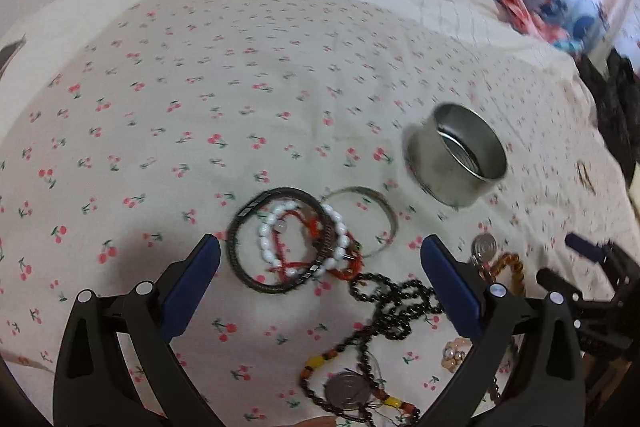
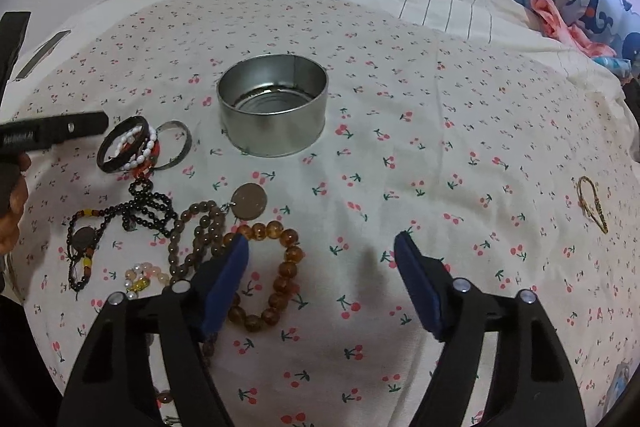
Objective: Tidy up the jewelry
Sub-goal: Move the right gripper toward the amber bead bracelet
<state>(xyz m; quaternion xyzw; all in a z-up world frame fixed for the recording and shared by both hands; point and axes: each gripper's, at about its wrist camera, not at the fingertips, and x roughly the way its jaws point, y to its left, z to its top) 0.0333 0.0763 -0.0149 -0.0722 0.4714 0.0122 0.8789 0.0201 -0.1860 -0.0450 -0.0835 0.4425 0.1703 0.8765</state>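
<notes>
Your left gripper (image 1: pixel 320 259) and right gripper (image 2: pixel 320 251) both stand spread, holding nothing. Bracelet pile (image 2: pixel 132 145) lies at nine o'clock of the tin (image 2: pixel 272 107); amber bracelet (image 2: pixel 276 279) touches your right gripper's left pad.

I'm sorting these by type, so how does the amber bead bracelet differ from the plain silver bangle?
The amber bead bracelet is a loop of large translucent orange-brown beads; the silver bangle is one smooth metal band. The bracelet lies alone near the right gripper; the bangle touches the bracelet pile. Both lie flat on the cherry-print sheet.
</notes>
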